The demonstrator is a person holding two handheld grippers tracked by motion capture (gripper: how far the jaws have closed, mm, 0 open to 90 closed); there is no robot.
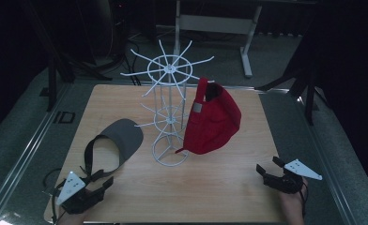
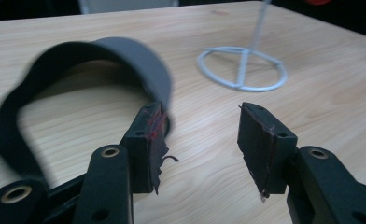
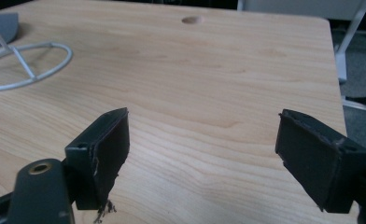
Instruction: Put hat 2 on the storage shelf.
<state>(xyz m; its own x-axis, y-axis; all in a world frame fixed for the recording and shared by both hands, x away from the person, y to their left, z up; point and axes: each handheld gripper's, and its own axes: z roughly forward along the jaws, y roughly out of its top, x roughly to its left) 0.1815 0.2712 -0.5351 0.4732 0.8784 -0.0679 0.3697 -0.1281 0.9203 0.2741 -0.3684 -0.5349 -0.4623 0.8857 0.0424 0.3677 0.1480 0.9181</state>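
I held a claw in each hand at the near edge of the wooden table (image 1: 248,154). My left claw (image 1: 108,183) sat at about seven o'clock on the table top, seen from above, and its jaws stood partly apart with nothing between them. In the left gripper view (image 2: 200,135) the bare wood showed in the gap. The grey visor (image 1: 118,140) lay flat on the table just beyond that claw, at roughly nine o'clock from the wire rack's foot. Its dark strap curved toward me and its brim pointed away, toward the rack. In the left gripper view the visor (image 2: 125,60) lay at about eleven o'clock from my jaws, and the tip of the left-hand jaw stood very close to the band; whether it touched I could not tell.

My right claw (image 1: 266,168) rested at about five o'clock on the table, jaws wide apart and empty. In the right gripper view (image 3: 202,135) there was plain wood between them.

The white wire rack (image 1: 169,93) stood upright near the middle of the table, its round foot (image 2: 242,67) showing at one o'clock in the left gripper view. A red cap (image 1: 212,122) hung on the rack's right side, at about three o'clock from its pole, well apart from both claws.
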